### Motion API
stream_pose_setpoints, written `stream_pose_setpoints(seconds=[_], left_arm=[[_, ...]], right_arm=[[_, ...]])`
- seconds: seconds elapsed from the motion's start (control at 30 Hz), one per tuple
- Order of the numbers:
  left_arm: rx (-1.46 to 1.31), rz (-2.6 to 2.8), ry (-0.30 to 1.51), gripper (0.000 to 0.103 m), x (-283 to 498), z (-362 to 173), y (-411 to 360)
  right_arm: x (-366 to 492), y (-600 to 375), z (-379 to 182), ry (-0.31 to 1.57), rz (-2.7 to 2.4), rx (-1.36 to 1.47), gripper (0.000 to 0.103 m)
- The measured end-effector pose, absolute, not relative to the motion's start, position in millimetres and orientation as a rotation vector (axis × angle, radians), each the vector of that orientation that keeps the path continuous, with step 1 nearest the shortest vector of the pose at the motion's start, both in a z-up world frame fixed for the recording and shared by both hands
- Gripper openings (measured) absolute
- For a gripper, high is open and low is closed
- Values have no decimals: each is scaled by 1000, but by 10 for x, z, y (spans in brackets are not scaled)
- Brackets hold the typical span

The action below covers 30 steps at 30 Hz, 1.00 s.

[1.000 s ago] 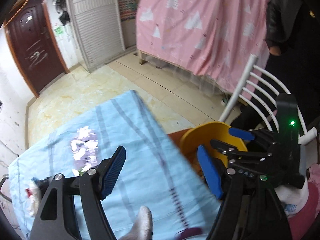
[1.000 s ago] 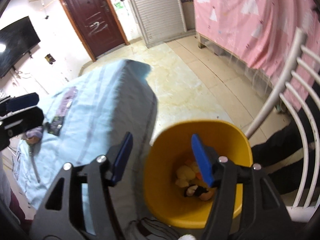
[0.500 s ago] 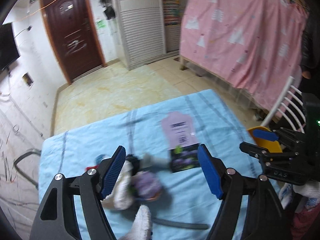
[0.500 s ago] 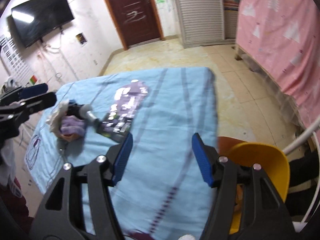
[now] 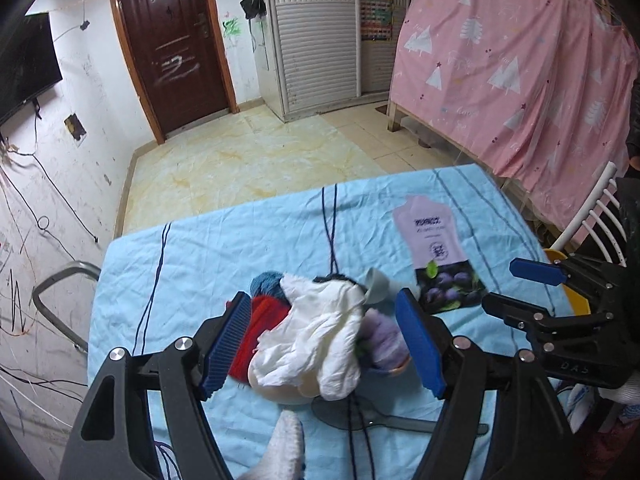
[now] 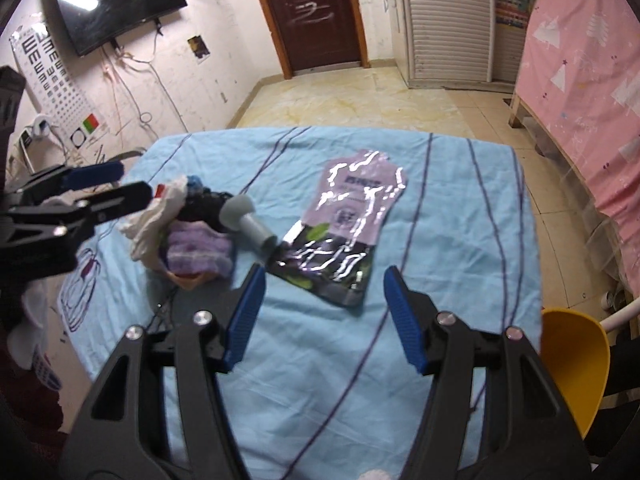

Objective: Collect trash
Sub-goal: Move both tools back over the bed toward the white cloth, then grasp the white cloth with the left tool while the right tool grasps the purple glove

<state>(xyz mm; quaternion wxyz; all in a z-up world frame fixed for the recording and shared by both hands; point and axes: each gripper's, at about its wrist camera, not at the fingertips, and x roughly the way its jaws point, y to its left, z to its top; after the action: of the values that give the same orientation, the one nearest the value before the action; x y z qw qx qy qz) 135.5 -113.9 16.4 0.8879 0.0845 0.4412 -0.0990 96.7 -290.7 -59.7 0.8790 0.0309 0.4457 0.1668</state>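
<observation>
A pile of trash lies on the blue tablecloth (image 5: 240, 248): a crumpled white tissue (image 5: 320, 336), red and blue scraps (image 5: 260, 320), a purple cloth (image 6: 198, 252) and a grey tube (image 6: 246, 222). A flat purple plum pouch (image 6: 344, 232) lies to its right and also shows in the left wrist view (image 5: 438, 252). My left gripper (image 5: 326, 344) is open with the tissue pile between its fingers. My right gripper (image 6: 324, 316) is open and empty, just short of the pouch. The yellow bin (image 6: 572, 364) stands off the table's right edge.
A dark flat utensil (image 5: 380, 420) lies on the cloth near the pile. A white chair (image 5: 592, 216) and a pink curtain (image 5: 500, 72) stand to the right. A grey metal frame (image 5: 60, 300) stands left of the table. Tiled floor lies beyond.
Both grippers swung left from over the yellow bin to above the table. The left now straddles the tissue pile; the right faces the pouch. Both stayed open.
</observation>
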Motion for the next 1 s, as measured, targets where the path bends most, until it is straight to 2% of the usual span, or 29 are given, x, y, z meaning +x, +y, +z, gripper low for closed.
stream_pose_setpoints(seconds=[0.2,0.27,0.37,0.43,0.5,1.0], left_arm=[[200,-197,945,65,1389,-34,-1128],[200,-198,951,57,1400,-94,-1127],[190,-202,963,38,1409,-158,-1103],[185,-199,959,19,1399,-168,-1075],[187,-197,949,10,1378,-155,-1058],[101,-155,844,7,1270,249,-628]], right_arm=[[981,-2799,-650,944,360,52,59],[972,-2788,-656,946,363,50,59],[969,-2743,-658,947,373,45,59],[959,-2711,-650,945,383,41,59],[957,-2673,-644,944,391,36,59],[961,-2054,-590,978,586,13,59]])
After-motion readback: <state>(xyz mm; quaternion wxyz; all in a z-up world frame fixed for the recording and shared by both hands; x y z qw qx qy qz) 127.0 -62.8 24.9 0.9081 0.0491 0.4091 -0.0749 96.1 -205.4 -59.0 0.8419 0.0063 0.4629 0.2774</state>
